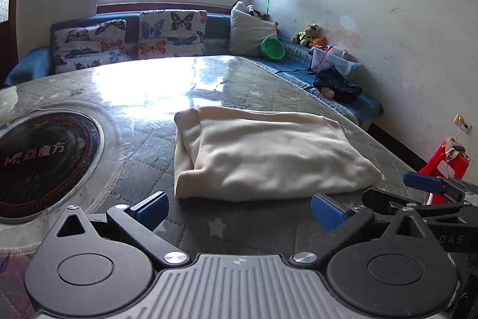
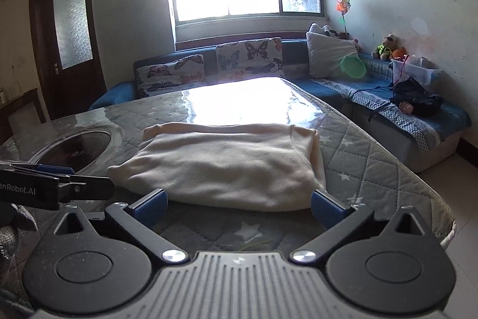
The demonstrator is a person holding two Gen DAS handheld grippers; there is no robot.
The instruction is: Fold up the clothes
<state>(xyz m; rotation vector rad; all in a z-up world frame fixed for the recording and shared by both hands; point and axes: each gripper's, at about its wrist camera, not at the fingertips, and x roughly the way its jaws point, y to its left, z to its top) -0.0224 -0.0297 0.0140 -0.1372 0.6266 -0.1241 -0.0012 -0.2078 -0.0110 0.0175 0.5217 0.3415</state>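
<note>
A cream garment [image 1: 263, 151] lies folded into a thick rectangle on the quilted grey table cover [image 1: 239, 223]; the right wrist view shows the same garment [image 2: 221, 166] from the other side. My left gripper [image 1: 239, 210] stands open just short of its near edge, blue pads empty. My right gripper [image 2: 239, 207] is open too, its pads flanking the garment's near edge without touching it. Each gripper appears at the side of the other's view: the right gripper [image 1: 433, 187] and the left gripper [image 2: 53, 184].
A round black hotplate [image 1: 38, 157] is set into the table at the left. Behind runs a blue corner sofa [image 2: 418, 115] with butterfly cushions [image 1: 170, 32], a green bowl [image 1: 273, 48], toys and a plastic box. A red stool [image 1: 442, 166] stands by the wall.
</note>
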